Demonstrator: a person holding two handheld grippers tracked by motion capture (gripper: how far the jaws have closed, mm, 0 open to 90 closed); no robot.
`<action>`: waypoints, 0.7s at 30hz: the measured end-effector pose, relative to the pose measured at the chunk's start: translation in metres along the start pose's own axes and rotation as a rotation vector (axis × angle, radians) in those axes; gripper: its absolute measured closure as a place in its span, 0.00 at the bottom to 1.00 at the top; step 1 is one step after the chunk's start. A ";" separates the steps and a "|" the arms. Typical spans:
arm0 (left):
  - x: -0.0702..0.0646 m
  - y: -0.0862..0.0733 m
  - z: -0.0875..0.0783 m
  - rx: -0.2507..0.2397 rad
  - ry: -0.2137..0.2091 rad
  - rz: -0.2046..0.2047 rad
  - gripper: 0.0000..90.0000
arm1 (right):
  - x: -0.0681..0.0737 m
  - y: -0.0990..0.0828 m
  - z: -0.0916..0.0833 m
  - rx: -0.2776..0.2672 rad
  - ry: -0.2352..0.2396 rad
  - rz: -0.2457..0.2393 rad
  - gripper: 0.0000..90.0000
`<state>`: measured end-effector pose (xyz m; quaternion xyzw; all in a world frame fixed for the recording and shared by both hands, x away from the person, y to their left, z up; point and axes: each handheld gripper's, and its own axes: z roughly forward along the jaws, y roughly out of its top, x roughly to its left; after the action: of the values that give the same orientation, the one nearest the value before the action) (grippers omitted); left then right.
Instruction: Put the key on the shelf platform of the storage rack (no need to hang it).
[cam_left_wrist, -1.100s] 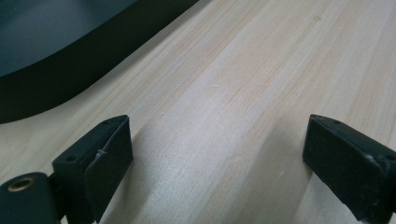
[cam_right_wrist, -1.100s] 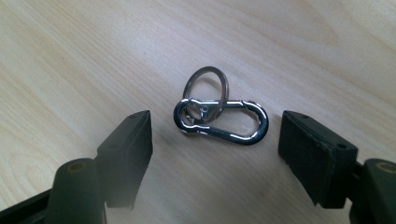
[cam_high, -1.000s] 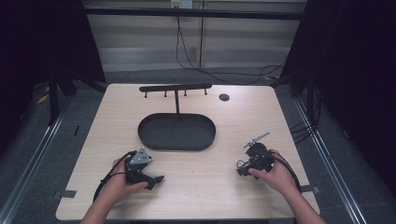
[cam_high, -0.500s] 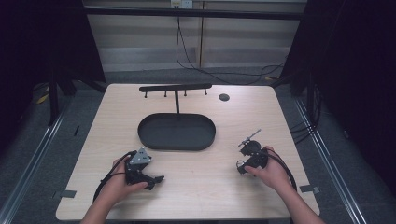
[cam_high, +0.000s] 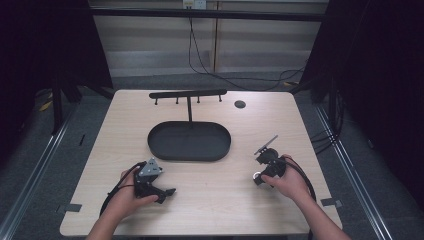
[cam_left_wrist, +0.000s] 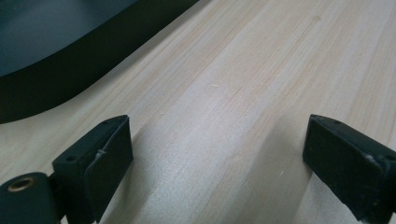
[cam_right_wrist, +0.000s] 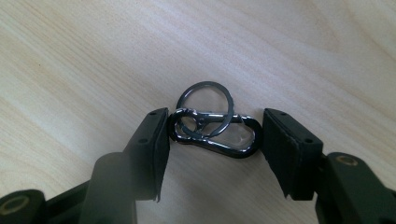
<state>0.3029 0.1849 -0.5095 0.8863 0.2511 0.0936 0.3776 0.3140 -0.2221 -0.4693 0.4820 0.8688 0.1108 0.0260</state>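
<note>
right gripper has just been closing, and its jaws now press on both ends of a small black clip with a ring looped through it. from above, a second ago, the same gripper sat a little nearer the right edge of the desk with its jaws apart; now the hand has tilted it down onto the wood near the front right corner. clip and ring lie flat on the desk there, the clip lengthwise between the pads (the ring pokes out past them, free of the grip). whether the clip has lifted at all i can't tell; it looks to be resting on the surface.

left gripper stands wide with nothing between its jaws, parked low over bare wood near the front left, just short of the rim of the black oval tray.

so the pick looks made. judging by the rack with pegs at the far edge, behind the tray, the clip next gets lifted and carried that way, perhaps to hang by its ring.
</note>
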 end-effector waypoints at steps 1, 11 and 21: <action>0.000 0.000 0.000 -0.001 -0.002 0.000 0.09 | 0.000 0.000 0.000 0.000 0.000 0.000 0.48; 0.000 0.000 0.000 0.006 0.000 0.007 0.09 | -0.003 0.006 -0.014 -0.009 0.016 -0.015 0.49; 0.000 0.000 0.000 -0.002 -0.002 -0.001 0.09 | -0.002 0.016 -0.024 0.002 0.027 -0.026 0.49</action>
<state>0.3029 0.1849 -0.5096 0.8859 0.2511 0.0929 0.3787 0.3247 -0.2198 -0.4425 0.4692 0.8753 0.1158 0.0153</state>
